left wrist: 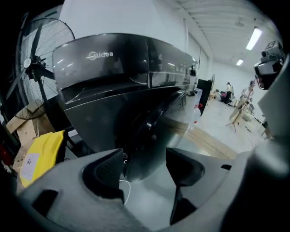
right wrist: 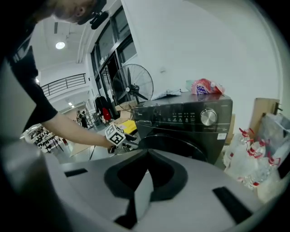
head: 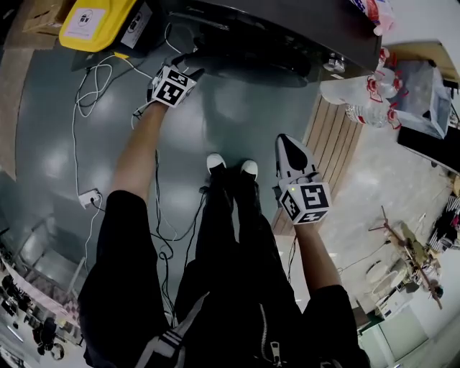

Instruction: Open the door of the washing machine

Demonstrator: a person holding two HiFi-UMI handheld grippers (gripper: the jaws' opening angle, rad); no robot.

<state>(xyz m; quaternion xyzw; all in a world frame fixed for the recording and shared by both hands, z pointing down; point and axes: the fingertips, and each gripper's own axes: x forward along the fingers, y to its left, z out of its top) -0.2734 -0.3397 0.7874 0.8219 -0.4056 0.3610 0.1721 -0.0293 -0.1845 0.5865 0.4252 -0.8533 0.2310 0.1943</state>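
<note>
The washing machine (right wrist: 190, 118) stood against the wall, dark and front-loading. In the head view only a strip of its top and front showed at the upper edge. The round door (left wrist: 147, 129) was best seen in the left gripper view, close up and nearly edge-on.

Left gripper (left wrist: 145, 170): jaws apart. The door's rim lay in the gap, close against the left-hand jaw. Contact could not be confirmed, and no view settled whether the door was off its seat.

Right gripper (right wrist: 145, 174): jaws together, nothing between them. It was held well back from the machine, beside the person's right leg.

Items shown in one view only:
- Right gripper view: the control knob (right wrist: 208, 117), a red-and-white packet (right wrist: 206, 86) on the lid, and the left gripper's marker cube at the door's left edge.
- Head view: white cables (head: 90, 93) across the grey floor (head: 237, 122), a yellow case (head: 93, 21) cut off at the top edge, and a pack of water bottles (head: 366, 97) to the right of the machine.

A standing fan (right wrist: 133, 86) showed whole in the right gripper view. The left gripper view cut it off at the frame's left edge. The person's shoes (head: 230, 165) were mostly covered by the legs.
</note>
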